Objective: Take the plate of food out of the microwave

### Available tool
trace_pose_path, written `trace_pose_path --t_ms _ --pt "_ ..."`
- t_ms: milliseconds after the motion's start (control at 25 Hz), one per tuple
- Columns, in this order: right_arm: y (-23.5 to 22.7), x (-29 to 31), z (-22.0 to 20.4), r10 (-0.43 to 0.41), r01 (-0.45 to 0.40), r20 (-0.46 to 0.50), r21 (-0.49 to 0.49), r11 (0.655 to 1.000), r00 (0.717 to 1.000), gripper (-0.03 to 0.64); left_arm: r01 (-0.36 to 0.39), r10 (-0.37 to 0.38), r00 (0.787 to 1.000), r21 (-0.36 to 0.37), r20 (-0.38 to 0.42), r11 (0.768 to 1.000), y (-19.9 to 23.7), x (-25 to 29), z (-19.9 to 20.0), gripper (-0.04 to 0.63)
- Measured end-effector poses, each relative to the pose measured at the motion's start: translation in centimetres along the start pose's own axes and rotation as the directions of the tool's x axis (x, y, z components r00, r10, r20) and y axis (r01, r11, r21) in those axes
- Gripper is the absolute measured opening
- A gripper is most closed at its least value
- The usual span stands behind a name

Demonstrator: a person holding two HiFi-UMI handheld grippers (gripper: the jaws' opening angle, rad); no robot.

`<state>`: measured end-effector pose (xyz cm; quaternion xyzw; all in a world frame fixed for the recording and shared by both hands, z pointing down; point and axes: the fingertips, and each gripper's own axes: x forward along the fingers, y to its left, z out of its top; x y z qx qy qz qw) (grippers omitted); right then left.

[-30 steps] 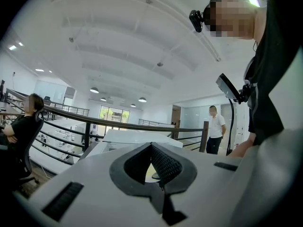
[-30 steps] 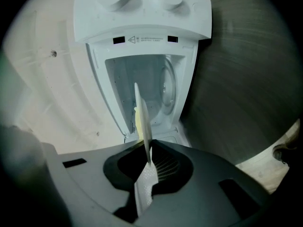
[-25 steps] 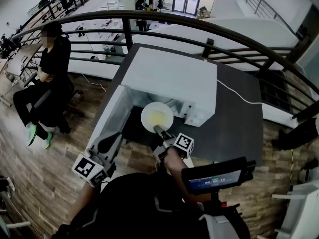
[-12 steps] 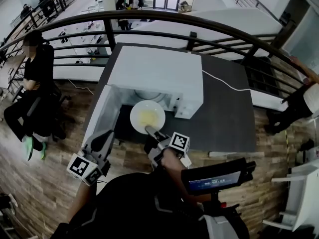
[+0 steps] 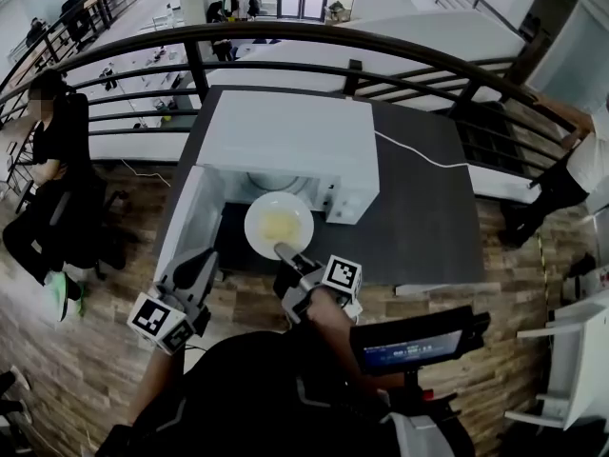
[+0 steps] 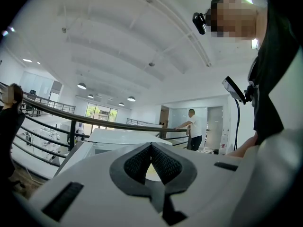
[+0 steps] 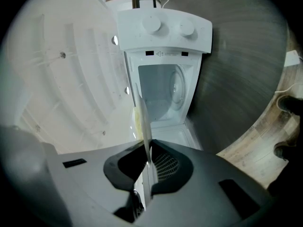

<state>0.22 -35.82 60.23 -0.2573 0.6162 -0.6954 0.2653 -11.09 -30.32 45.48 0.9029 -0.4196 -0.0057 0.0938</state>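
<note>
The white microwave point(image 5: 285, 136) stands on a dark table point(image 5: 428, 217), its door point(image 5: 186, 222) swung open to the left. A white plate point(image 5: 278, 224) of yellow food hangs just in front of the opening. My right gripper point(image 5: 283, 251) is shut on the plate's near rim. In the right gripper view the plate point(image 7: 142, 119) shows edge-on, pinched by my right gripper point(image 7: 147, 157), with the bare cavity point(image 7: 163, 93) behind it. My left gripper point(image 5: 205, 263) hovers beside the open door, and in its own view my left gripper point(image 6: 151, 148) is shut with nothing in it.
A black curved railing point(image 5: 381, 50) runs behind the table. A person sits at the far left point(image 5: 52, 160) and another stands at the right point(image 5: 571, 174). A white cord point(image 5: 419, 155) crosses the table. A small screen device point(image 5: 419, 341) is near my chest.
The plate, held by my right gripper, has risen slightly and come a little further out of the opening. My left gripper has hardly moved.
</note>
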Motion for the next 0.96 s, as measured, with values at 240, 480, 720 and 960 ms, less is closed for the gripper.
trace_pose_path --t_ms 240,480,720,960 --pt "0.48 -0.05 -0.05 0.010 -0.010 0.010 0.007 1.000 1.000 0.020 0.007 -0.007 1.000 0.005 -0.002 1.000 -0.14 0.35 0.00 0.005" --pt "0.42 -0.13 0.06 0.017 -0.016 0.015 -0.009 1.000 1.000 0.020 0.022 -0.022 1.000 0.007 -0.005 1.000 -0.25 0.83 -0.14 0.005" --pt "0.16 -0.20 0.51 0.014 -0.014 0.028 -0.004 1.000 1.000 0.020 0.023 -0.023 1.000 0.005 -0.006 1.000 -0.07 1.04 0.00 0.005" --pt "0.67 0.16 0.20 0.016 -0.015 0.016 -0.009 1.000 1.000 0.020 0.011 -0.011 1.000 -0.006 -0.029 1.000 0.32 0.65 -0.24 0.005"
